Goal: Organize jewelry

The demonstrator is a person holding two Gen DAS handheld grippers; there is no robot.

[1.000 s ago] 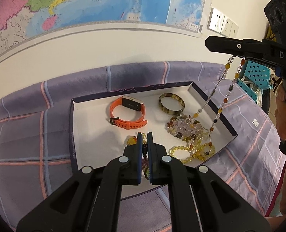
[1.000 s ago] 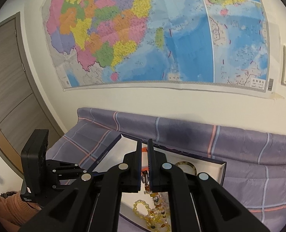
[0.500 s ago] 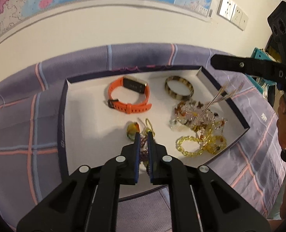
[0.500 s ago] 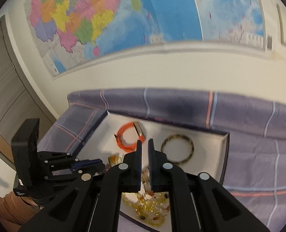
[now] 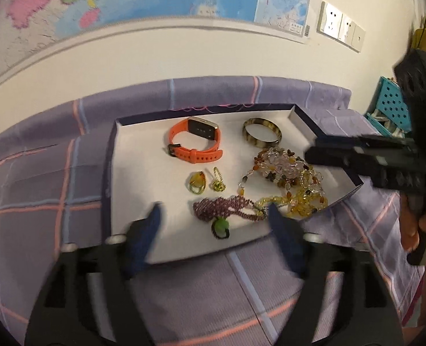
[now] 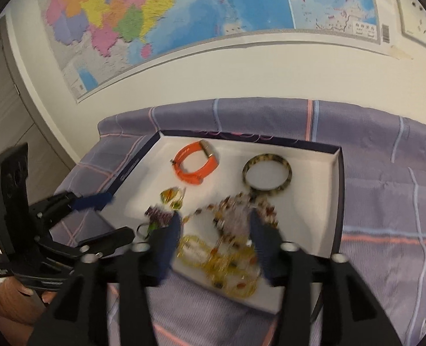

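A shallow white tray [image 5: 143, 170] with a dark rim lies on a purple checked cloth. In it lie an orange watch [image 5: 195, 141], a tortoiseshell bangle [image 5: 261, 136], an amber pendant [image 5: 197, 183], a small gold charm [image 5: 218, 184], a purple beaded necklace with a green bead [image 5: 224, 210], and a heap of mixed bead strands [image 5: 293, 178]. My left gripper [image 5: 214, 225] is open and empty above the tray's near edge. My right gripper [image 6: 214, 230] is open and empty above the bead heap [image 6: 236, 248]. The tray [image 6: 338, 201], watch [image 6: 197, 163] and bangle [image 6: 267, 174] also show there.
A wall with a large map [image 6: 184, 8] stands behind the table. Wall sockets [image 5: 341, 27] are at the right. A teal perforated crate [image 5: 391, 106] stands beyond the table's right end. The purple cloth [image 6: 385, 201] covers the table around the tray.
Both grippers have opened. The left let go of the purple necklace, the right let go of the long bead strand; both now lie in the tray.
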